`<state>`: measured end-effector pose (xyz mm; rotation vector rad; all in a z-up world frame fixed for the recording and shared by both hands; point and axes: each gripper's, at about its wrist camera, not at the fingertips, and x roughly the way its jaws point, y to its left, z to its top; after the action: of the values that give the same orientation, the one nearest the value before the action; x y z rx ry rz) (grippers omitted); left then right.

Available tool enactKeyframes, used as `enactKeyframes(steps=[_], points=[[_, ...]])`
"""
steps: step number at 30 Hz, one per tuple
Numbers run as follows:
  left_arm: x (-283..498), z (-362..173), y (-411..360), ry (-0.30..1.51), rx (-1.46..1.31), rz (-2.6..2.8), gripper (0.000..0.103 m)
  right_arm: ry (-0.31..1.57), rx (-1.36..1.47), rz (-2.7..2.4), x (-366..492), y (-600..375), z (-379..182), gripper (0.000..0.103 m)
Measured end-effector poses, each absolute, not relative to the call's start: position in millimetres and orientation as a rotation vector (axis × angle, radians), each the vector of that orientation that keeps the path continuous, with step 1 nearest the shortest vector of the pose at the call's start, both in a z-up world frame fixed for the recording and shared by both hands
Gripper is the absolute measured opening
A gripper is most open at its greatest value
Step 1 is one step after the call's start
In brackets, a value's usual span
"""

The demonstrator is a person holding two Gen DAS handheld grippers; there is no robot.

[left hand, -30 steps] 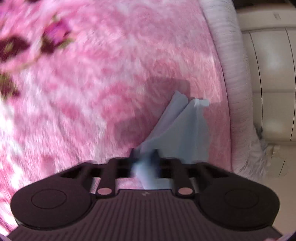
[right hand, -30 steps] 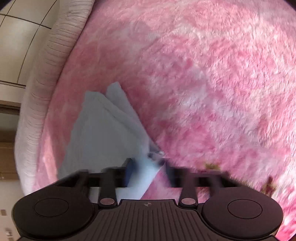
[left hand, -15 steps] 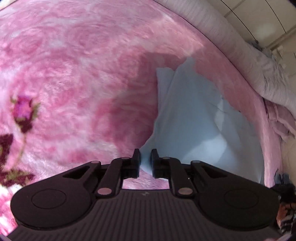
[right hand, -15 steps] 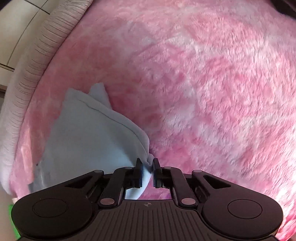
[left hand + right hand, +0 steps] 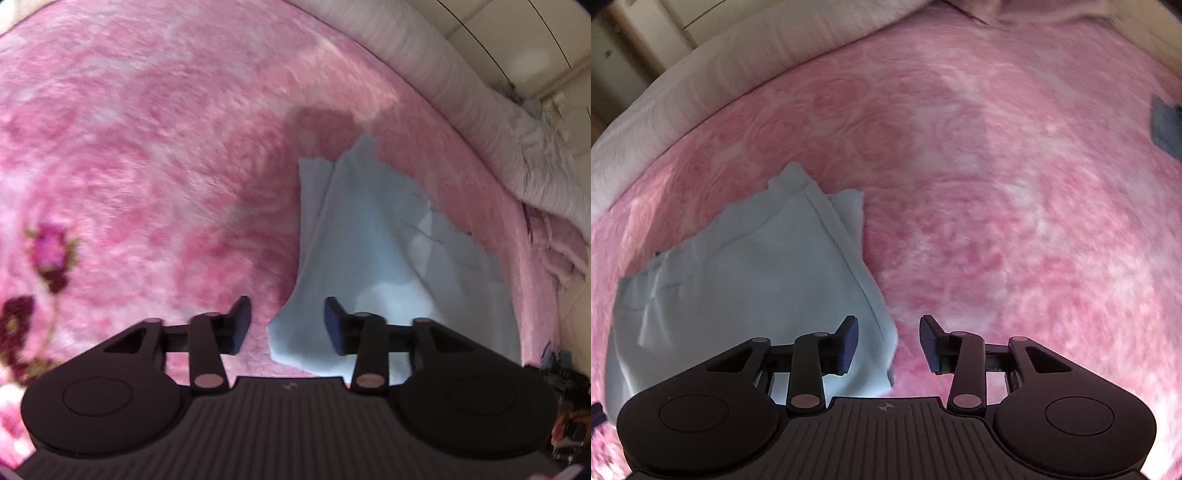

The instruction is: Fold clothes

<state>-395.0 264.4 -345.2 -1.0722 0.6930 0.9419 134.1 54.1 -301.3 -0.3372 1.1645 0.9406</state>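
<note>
A pale blue garment (image 5: 373, 251) lies folded in layers on the pink plush blanket (image 5: 147, 147). In the left wrist view its near corner reaches down between my fingers. My left gripper (image 5: 287, 326) is open, with nothing pinched between its pads. In the right wrist view the same pale blue garment (image 5: 746, 280) lies at the lower left, its right edge running under my left fingertip (image 5: 849, 338). My right gripper (image 5: 889, 341) is open too, and holds nothing.
The pink blanket (image 5: 997, 184) has dark rose prints (image 5: 48, 254) at the left. A whitish ribbed bed edge (image 5: 461, 92) runs along the blanket's far side. A dark blue item (image 5: 1165, 125) lies at the far right. Cream cabinet fronts (image 5: 646, 33) stand beyond the bed.
Both grippers were shut on corners of the blue garment; now both have opened and let go. The garment has settled flat on the blanket.
</note>
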Motion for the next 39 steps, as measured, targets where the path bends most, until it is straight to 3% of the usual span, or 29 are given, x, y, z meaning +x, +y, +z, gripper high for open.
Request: enactKeyframes(steps=[1, 2, 5, 9, 10, 14, 16, 25, 39], points=[[-391.0, -346.4, 265.2, 0.708, -1.040, 0.933, 0.001, 1.135, -0.365, 0.959, 130.9, 58.1, -302.1, 0.024], [-388.7, -346.0, 264.5, 0.714, -1.012, 0.929, 0.001, 1.106, -0.394, 0.977, 127.6, 62.1, -302.9, 0.000], [-387.4, -349.4, 261.5, 0.748, -0.975, 0.946, 0.002, 1.069, -0.468, 0.939, 133.1, 66.5, -310.2, 0.000], [-391.3, -346.6, 264.2, 0.791, -0.963, 1.033, 0.020, 1.161, -0.448, 0.834, 159.7, 62.1, -327.4, 0.000], [-393.4, -340.9, 266.2, 0.782, -0.957, 1.056, 0.019, 1.170, -0.429, 0.824, 163.4, 60.3, -323.2, 0.000], [-390.7, -317.9, 284.4, 0.724, -0.907, 1.069, 0.027, 1.122, -0.411, 0.900, 168.4, 74.4, -305.2, 0.027], [-377.1, -314.3, 301.4, 0.722, -0.886, 1.012, 0.039, 1.097, -0.408, 0.955, 167.4, 92.6, -300.2, 0.032], [-301.1, -347.7, 376.3, 0.811, -0.828, 0.805, 0.039, 1.058, -0.575, 1.216, 151.6, 209.6, -323.4, 0.033], [-304.5, -353.6, 390.5, 0.763, -0.927, 0.796, 0.038, 0.926, -0.852, 1.417, 125.1, 275.5, -356.3, 0.034]])
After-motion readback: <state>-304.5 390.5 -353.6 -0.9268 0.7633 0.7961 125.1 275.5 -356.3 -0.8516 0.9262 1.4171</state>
